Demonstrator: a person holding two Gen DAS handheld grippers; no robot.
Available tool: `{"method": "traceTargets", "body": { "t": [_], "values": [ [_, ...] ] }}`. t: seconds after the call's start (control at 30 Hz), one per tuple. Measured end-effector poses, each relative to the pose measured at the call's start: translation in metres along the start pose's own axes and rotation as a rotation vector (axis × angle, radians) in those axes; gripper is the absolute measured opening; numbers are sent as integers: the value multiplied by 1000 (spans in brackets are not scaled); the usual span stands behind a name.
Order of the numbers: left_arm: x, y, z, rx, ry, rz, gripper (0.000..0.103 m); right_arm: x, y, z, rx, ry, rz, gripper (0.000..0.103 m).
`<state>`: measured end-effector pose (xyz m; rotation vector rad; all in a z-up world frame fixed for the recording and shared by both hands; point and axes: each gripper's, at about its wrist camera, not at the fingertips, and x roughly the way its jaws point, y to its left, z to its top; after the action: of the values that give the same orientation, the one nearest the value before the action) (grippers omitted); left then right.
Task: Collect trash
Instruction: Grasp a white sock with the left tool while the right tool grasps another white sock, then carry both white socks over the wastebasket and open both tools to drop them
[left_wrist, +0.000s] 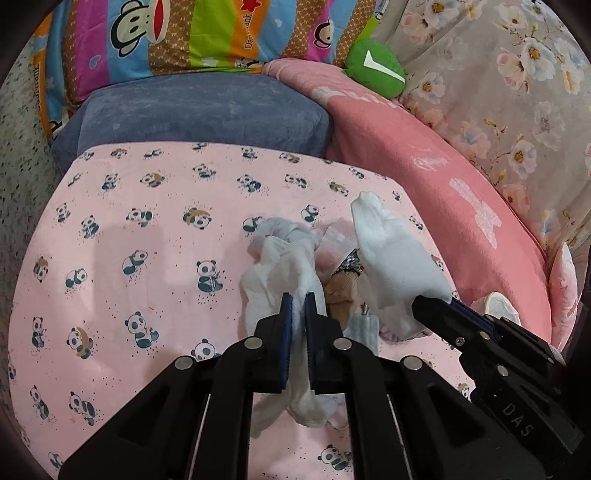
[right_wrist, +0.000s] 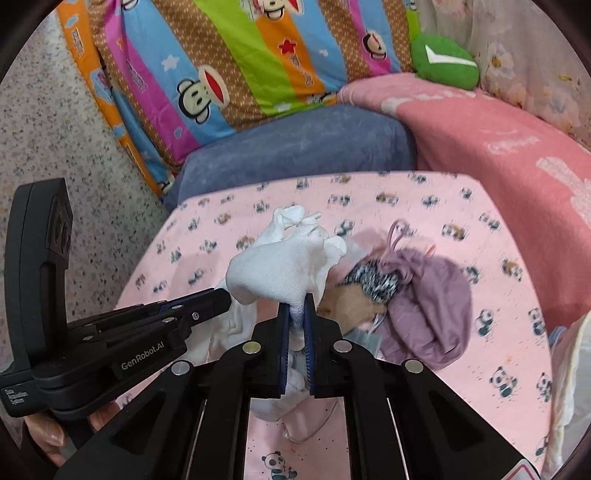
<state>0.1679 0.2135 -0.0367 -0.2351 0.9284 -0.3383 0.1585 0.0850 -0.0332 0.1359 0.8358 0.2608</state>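
Between your left tongs (left_wrist: 299, 301) a crumpled white tissue (left_wrist: 284, 266) is clamped tight, and your right tongs (right_wrist: 296, 301) are clenched on a second white tissue (right_wrist: 284, 266); both wads hang just above the panda-print sheet (left_wrist: 147, 221) of the bed. Lift each one straight up until its trailing end clears the sheet, and keep the two pairs of tongs apart so the tissues do not snag each other. Watch the small heap right beside them: a purple drawstring pouch (right_wrist: 428, 314) and a black-and-white patterned cloth (right_wrist: 373, 282) lie close under the right tissue, and neither looks like trash, so do not drag them along. Both of your hands point steeply downward, side by side, the left set angled across toward the right. Behind the sheet sit a blue-grey cushion (left_wrist: 207, 110) and a pink blanket (left_wrist: 424, 155).
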Motion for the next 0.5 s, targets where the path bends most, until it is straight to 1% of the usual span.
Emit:
{"method": "traceTargets", "body": {
  "t": [0.13,0.27,0.5],
  "values": [
    [-21,-23,15,36,-56,-15,7,-32,-7,16,18,-62,-12,9],
    [-37,-51,24,78,-102,-42,7,-73,-23,27,51,-135,-32,9],
    [-54,-113,27,167,-150,-112,7,-134,-60,30,105,-241,-91,9]
  ]
}}
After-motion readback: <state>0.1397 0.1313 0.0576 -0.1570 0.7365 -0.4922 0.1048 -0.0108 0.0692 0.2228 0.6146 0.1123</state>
